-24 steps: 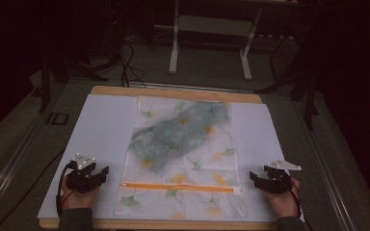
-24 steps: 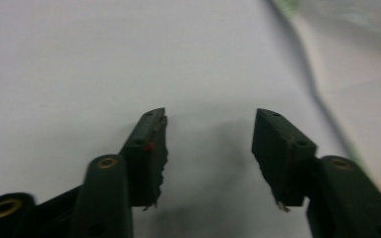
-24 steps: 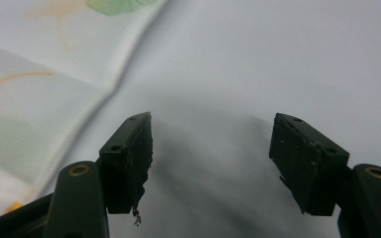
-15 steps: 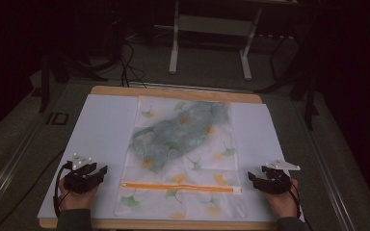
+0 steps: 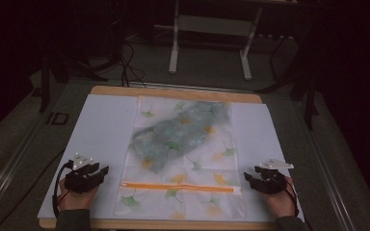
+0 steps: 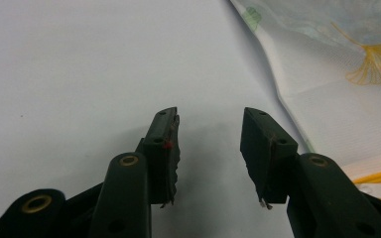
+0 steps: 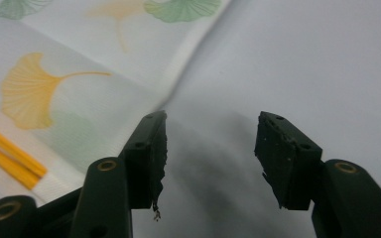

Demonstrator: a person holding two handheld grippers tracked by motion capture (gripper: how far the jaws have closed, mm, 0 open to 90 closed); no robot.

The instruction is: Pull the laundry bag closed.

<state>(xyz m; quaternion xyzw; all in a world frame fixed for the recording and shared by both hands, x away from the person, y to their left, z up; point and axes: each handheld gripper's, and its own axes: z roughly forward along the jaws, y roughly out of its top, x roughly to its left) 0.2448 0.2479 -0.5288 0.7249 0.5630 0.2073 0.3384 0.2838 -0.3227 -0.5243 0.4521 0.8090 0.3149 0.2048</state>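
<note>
A translucent white pouch (image 5: 183,159) printed with green and yellow ginkgo leaves lies flat mid-table, with an orange zipper (image 5: 176,186) across its near end. Inside it a grey-green bundle (image 5: 173,134) shows through. My left gripper (image 5: 101,172) rests on the white mat to the left of the zipper, open and holding nothing; in the left gripper view the gripper (image 6: 209,126) has the pouch edge (image 6: 327,94) to its right. My right gripper (image 5: 248,179) sits just off the zipper's right end, open and holding nothing; the right gripper view shows the gripper (image 7: 211,134) beside the pouch (image 7: 79,74).
A white mat (image 5: 101,130) covers a wooden table (image 5: 173,91). Bare mat lies on both sides of the pouch. Beyond the table's far edge stand a metal frame (image 5: 209,29) and cables (image 5: 130,62) on a dark floor.
Both grippers have shifted only slightly on the mat. The pouch lies as before.
</note>
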